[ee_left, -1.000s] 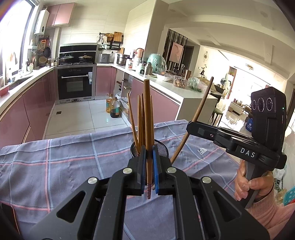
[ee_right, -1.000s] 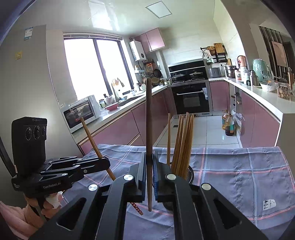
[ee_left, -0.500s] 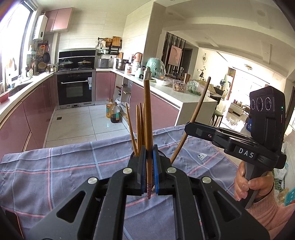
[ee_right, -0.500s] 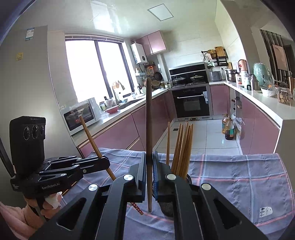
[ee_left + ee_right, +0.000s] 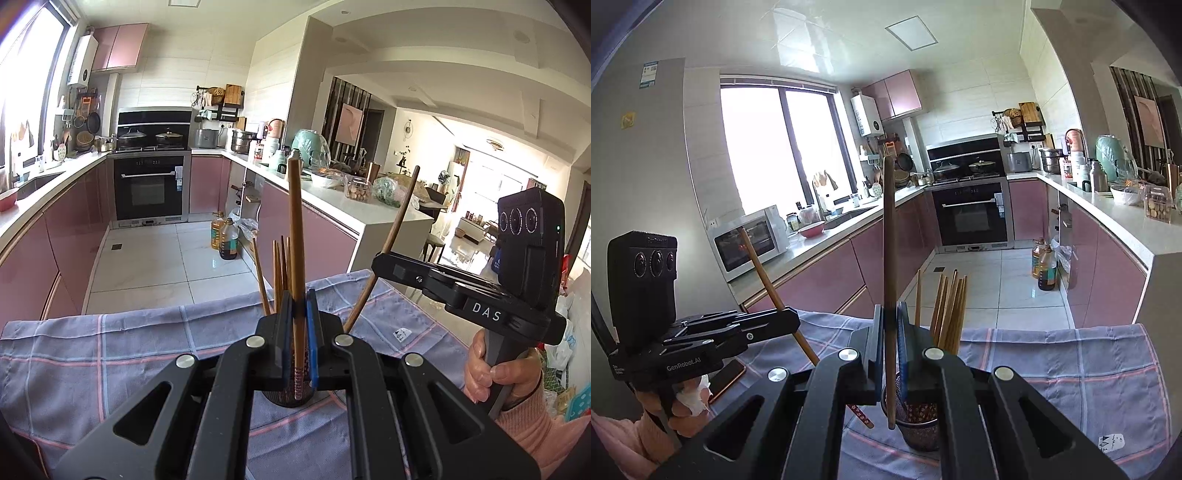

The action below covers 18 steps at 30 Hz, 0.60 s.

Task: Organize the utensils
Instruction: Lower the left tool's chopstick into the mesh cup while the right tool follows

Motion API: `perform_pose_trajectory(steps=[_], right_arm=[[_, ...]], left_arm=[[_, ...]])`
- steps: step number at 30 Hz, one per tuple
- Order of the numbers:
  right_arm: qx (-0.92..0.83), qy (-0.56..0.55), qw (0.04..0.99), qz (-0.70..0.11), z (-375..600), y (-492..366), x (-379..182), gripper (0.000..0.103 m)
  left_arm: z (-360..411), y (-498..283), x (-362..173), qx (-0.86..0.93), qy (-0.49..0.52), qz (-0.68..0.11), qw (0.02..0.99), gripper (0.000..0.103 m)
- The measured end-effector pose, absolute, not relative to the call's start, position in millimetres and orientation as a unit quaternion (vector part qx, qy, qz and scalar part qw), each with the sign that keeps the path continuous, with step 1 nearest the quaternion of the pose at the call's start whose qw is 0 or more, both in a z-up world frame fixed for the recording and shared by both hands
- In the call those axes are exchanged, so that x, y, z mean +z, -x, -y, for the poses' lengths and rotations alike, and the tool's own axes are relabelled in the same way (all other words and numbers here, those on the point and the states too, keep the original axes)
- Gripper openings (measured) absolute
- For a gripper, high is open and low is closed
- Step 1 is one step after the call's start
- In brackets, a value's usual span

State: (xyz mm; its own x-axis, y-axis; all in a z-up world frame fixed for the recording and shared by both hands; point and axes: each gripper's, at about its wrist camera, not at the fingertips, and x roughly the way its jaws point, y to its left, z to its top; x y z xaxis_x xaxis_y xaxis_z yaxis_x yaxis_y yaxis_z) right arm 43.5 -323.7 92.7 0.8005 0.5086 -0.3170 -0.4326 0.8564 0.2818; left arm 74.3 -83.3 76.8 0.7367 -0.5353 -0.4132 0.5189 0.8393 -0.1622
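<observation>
A black mesh utensil holder (image 5: 918,424) stands on the checked cloth with several brown chopsticks (image 5: 951,310) upright in it. My left gripper (image 5: 297,345) is shut on one brown chopstick (image 5: 295,236) with a patterned tip, held upright right over the holder (image 5: 288,397). My right gripper (image 5: 889,350) is shut on another brown chopstick (image 5: 889,236), its lower end beside the holder's near rim. Each gripper shows in the other's view: the right one (image 5: 384,258) at right, the left one (image 5: 790,321) at left, each with its chopstick slanting.
A blue-grey checked cloth (image 5: 110,347) covers the table. A phone (image 5: 726,374) lies on it at the left edge. Beyond the table are pink kitchen cabinets, an oven (image 5: 149,188), oil bottles (image 5: 225,242) on the tiled floor, and a white counter (image 5: 369,218).
Both grippers have risen and moved in over the holder with their chopsticks. The holder now sits close under the jaws in both views.
</observation>
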Motion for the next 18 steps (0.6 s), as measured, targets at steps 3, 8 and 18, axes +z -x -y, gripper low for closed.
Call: perform_pose_trajectory(steps=[3, 8, 18], right_arm=[[0.248, -0.097, 0.945, -0.192, 325.0, -45.8, 95.0, 0.006], [0.245, -0.096, 0.946, -0.190, 325.2, -50.2, 98.5, 0.006], [0.237, -0.095, 0.948, -0.191, 323.0, -61.8, 100.4, 0.006]], left_arm=[[85.3, -74.4, 80.2, -0.285, 0.020, -0.223, 0.932, 0.008], [88.5, -76.0, 83.4, -0.286, 0.021, -0.218, 0.933, 0.008], [97.9, -77.7, 84.6, -0.283, 0.019, -0.212, 0.935, 0.008]])
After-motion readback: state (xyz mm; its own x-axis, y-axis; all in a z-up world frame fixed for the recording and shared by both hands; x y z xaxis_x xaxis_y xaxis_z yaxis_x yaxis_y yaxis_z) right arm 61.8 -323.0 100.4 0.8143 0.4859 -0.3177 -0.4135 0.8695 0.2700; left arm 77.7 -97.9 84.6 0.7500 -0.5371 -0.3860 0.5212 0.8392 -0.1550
